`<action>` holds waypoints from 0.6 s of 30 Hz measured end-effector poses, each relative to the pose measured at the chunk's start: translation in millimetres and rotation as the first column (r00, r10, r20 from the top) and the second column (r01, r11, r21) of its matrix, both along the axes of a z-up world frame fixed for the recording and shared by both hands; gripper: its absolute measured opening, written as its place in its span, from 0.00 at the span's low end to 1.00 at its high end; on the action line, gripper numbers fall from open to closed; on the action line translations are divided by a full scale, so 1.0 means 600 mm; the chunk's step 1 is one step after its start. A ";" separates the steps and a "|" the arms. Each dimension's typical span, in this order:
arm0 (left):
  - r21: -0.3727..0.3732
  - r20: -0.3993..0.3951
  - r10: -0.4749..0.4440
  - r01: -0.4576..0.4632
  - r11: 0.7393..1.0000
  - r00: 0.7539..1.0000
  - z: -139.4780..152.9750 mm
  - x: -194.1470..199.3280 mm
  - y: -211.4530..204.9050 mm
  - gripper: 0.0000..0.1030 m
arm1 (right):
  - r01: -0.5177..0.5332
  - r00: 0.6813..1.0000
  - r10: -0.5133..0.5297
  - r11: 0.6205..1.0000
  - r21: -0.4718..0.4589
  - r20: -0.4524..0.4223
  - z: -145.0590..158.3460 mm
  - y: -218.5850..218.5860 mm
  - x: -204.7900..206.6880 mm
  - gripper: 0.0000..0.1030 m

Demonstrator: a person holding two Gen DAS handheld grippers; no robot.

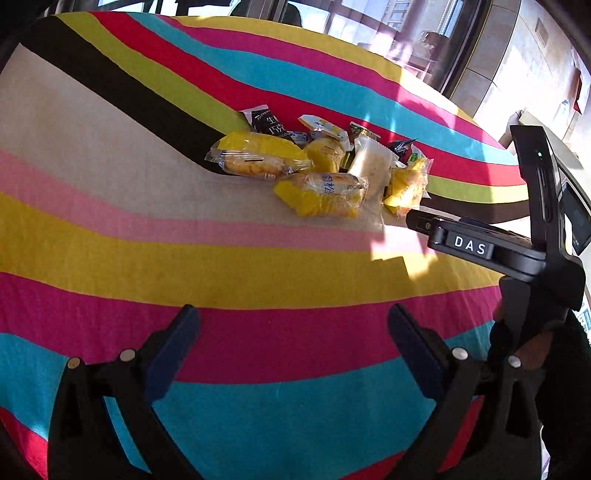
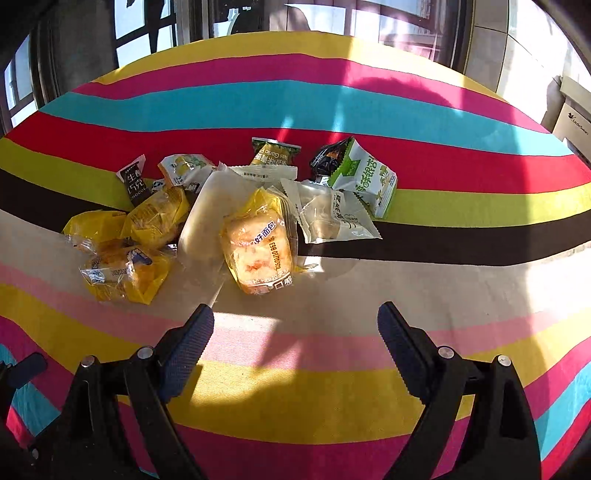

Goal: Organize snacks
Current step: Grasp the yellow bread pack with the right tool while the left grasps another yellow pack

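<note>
- Facing the snack pile [image 2: 229, 218] from the near side, both grippers hang above the striped tablecloth [image 2: 332, 387] with nothing between their fingers.
- Right gripper [image 2: 295, 332]: fingers spread wide and released. The pile lies just ahead of the fingertips and apart from them; the nearest item, a yellow bread packet [image 2: 260, 245], sits slightly left of the line between the two fingers. This stance suits a straight forward approach (judged, not observed).
- Left gripper [image 1: 293, 334]: fingers likewise spread and empty. The pile [image 1: 321, 173] lies well ahead of the fingertips and a little to the right, so this gripper appears to be held back in reserve.
- The right gripper's body [image 1: 517, 240] enters the left wrist view to the right of the left fingers, its front end near the pile's right edge.
- Pile condition: wrapped packets overlap in one loose heap, unsorted. Yellow bread packets lie nearest the fingers; a long pale packet [image 2: 207, 221] lies among them; a green-and-white packet [image 2: 365, 177] and a dark wrapper [image 2: 327, 158] lie at the far right. No container or sorting zone is visible, so the task appears to be at its start.
- Surface: a table covered in cloth with wide stripes, flat, with hard sunlit patches and shadows.
- Room: windows [image 2: 155, 29] beyond the far table edge; a pale box [image 2: 570, 122] off to the far right.
</note>
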State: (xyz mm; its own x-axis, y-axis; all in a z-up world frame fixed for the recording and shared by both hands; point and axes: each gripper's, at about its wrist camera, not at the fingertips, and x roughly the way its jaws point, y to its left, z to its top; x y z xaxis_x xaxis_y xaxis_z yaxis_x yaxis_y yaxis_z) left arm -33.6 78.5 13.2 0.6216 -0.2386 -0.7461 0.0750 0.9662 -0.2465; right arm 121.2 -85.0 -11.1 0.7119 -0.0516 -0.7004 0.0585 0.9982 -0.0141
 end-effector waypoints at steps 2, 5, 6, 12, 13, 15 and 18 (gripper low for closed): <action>-0.007 0.002 0.001 -0.001 1.000 1.000 0.000 -0.002 0.001 0.98 | -0.006 1.000 0.006 1.000 -0.024 -0.006 0.000 0.010 0.033 0.85; -0.014 0.004 0.003 -0.003 1.000 1.000 0.000 -0.004 0.003 0.98 | -0.038 0.999 0.038 0.999 -0.013 -0.019 -0.005 0.011 0.055 0.52; -0.015 0.004 0.003 -0.003 1.000 1.000 -0.001 -0.005 0.004 0.98 | -0.048 0.999 0.049 0.999 0.019 -0.023 -0.004 0.006 0.050 0.40; -0.025 0.007 0.004 -0.004 1.000 1.000 -0.001 -0.005 0.006 0.98 | -0.170 0.982 0.156 0.977 0.128 0.109 0.026 -0.013 -0.098 0.39; -0.025 0.007 0.004 -0.004 1.000 1.000 -0.001 -0.005 0.006 0.98 | -0.179 0.981 0.167 0.976 0.122 0.099 0.023 -0.017 -0.124 0.39; -0.027 0.007 0.005 -0.004 1.000 1.000 -0.001 -0.005 0.006 0.98 | -0.178 0.983 0.171 0.975 0.130 0.064 0.010 -0.034 -0.171 0.39; -0.028 0.007 0.005 -0.005 1.000 1.000 0.000 -0.004 0.006 0.98 | -0.145 0.989 0.138 0.968 0.203 0.052 -0.018 -0.062 -0.234 0.39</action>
